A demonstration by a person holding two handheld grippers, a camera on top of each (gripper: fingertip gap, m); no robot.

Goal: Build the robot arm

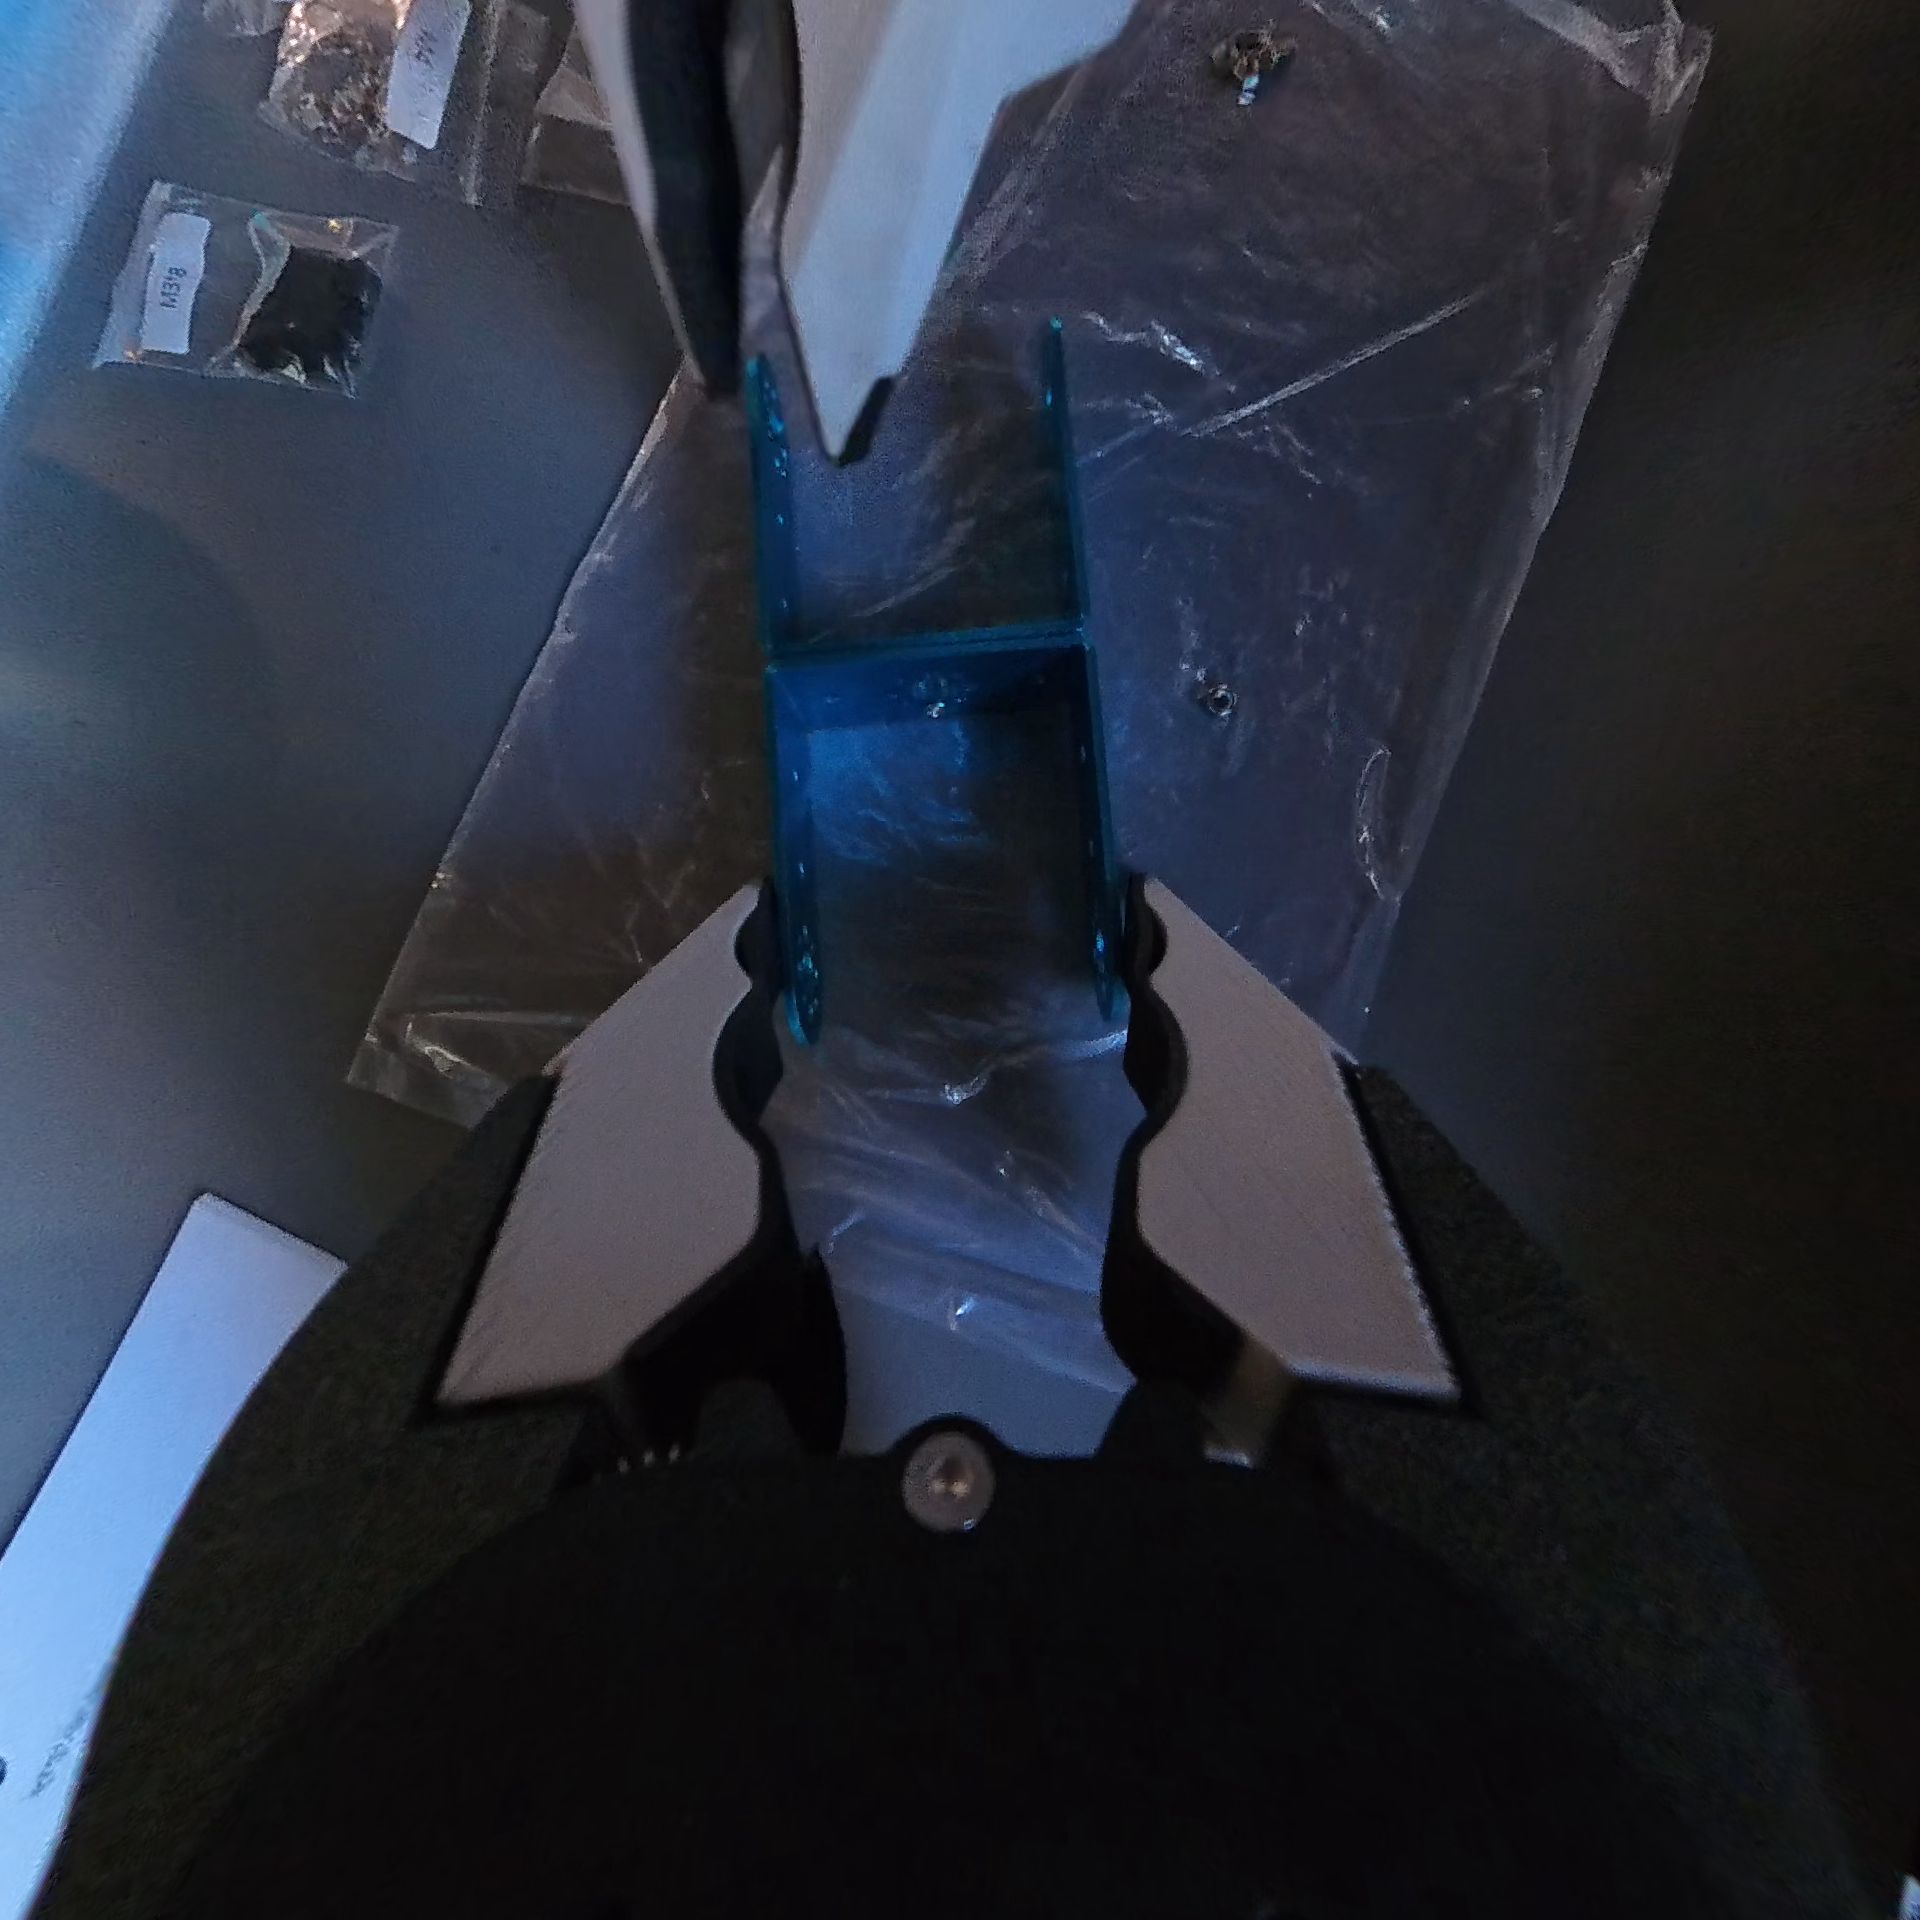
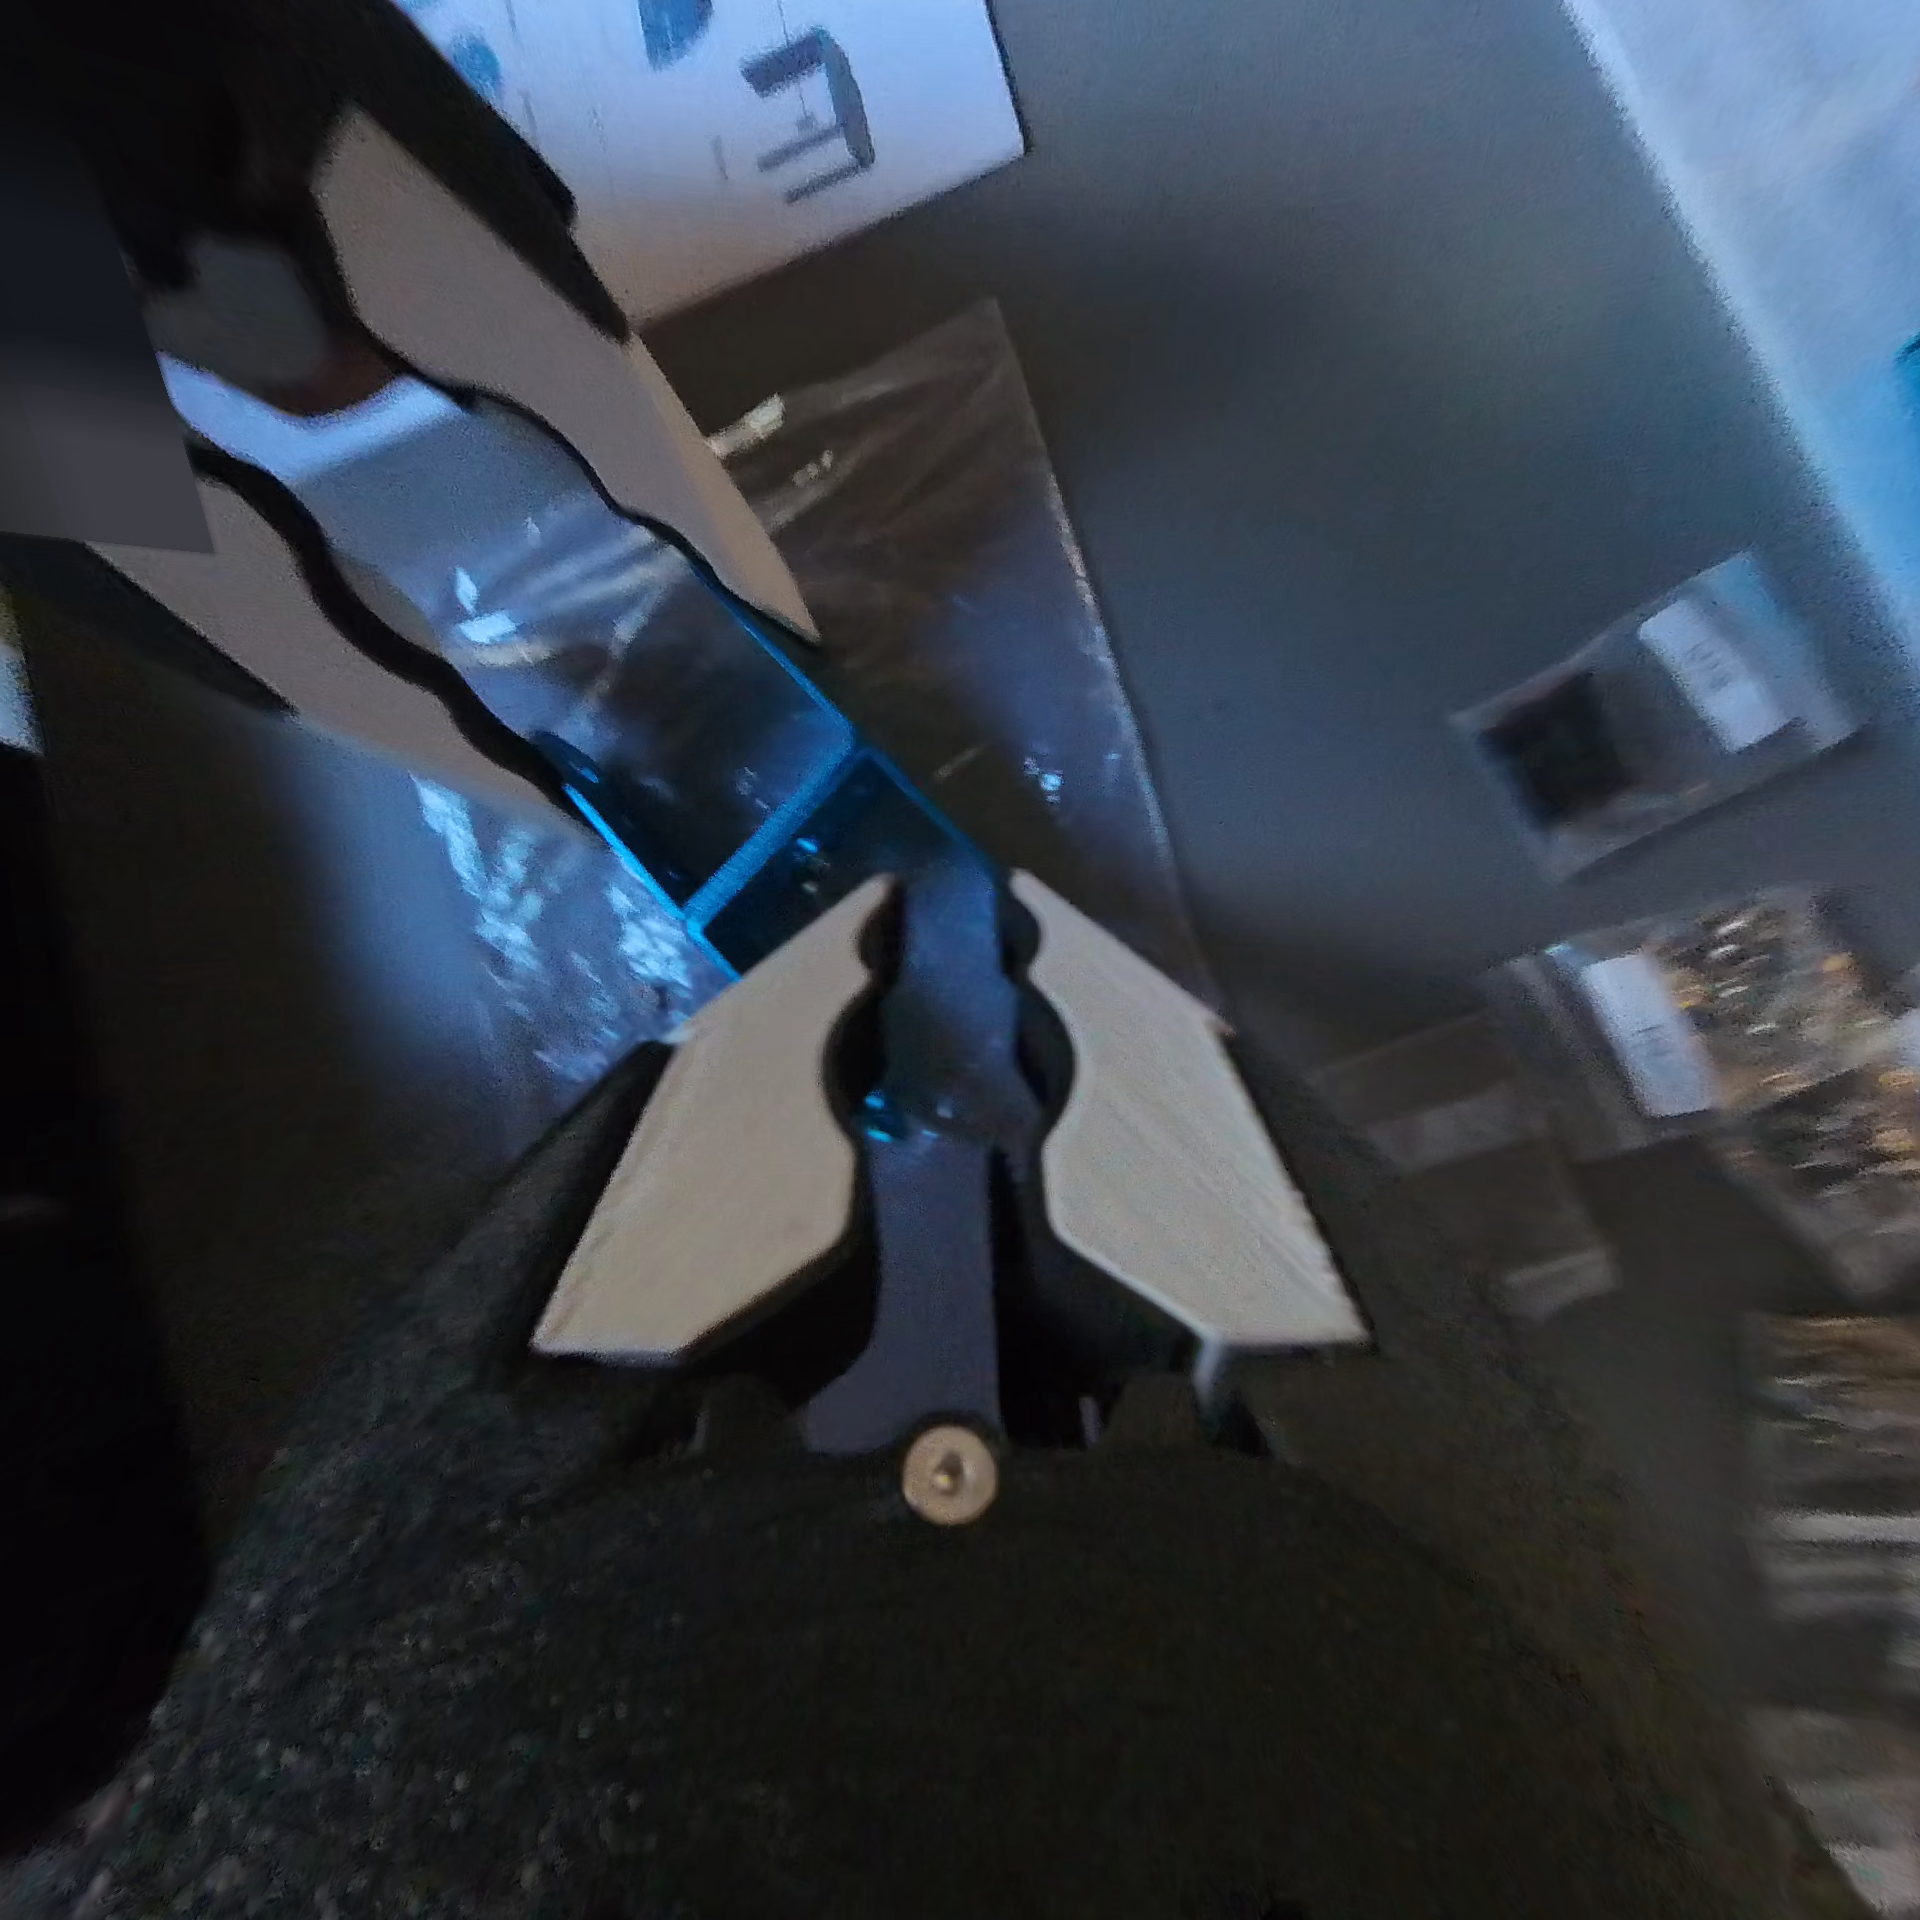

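A blue metal H-shaped bracket (image 1: 935, 707) hangs above a clear plastic bag. My left gripper (image 1: 951, 914) is shut on it, one fingertip pressing each of its two near side plates from outside. My right gripper (image 1: 774, 410) comes in from the far side, its fingers closed around the bracket's far left plate. In the right wrist view my right gripper (image 2: 951, 894) is nearly closed, with that thin blue plate running between its pads. The bracket (image 2: 790, 831) and the left gripper (image 2: 686, 717) lie beyond it. This view is blurred.
A large clear plastic bag (image 1: 1299, 468) lies on the dark table, with a loose screw (image 1: 1216, 704) and a small screw cluster (image 1: 1252, 52) on it. Small labelled bags of hardware (image 1: 249, 291) (image 2: 1652, 707) lie to the side. There is a white box (image 2: 779, 135) and a white sheet (image 1: 135, 1455). Across from one pair of fingers to the other is roughly 8 cm.
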